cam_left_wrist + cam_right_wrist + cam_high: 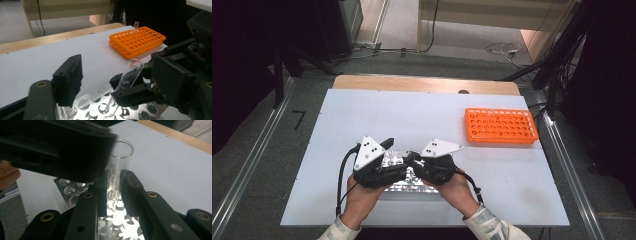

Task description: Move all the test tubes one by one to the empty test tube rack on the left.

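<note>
Right gripper [113,192], fingers clamped on a glass test tube [117,167] above the metal rack [100,107] (near desk edge); left gripper [95,82] fingers apart.

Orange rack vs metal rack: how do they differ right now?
The orange rack is bright plastic at the table's far right; the metal rack is shiny silver, near the person under both grippers. The orange rack has one tube leaning in it, untouched; over the metal rack the right gripper grips a glass tube, its tip at the holes. Both are flat grids of round holes.
</note>
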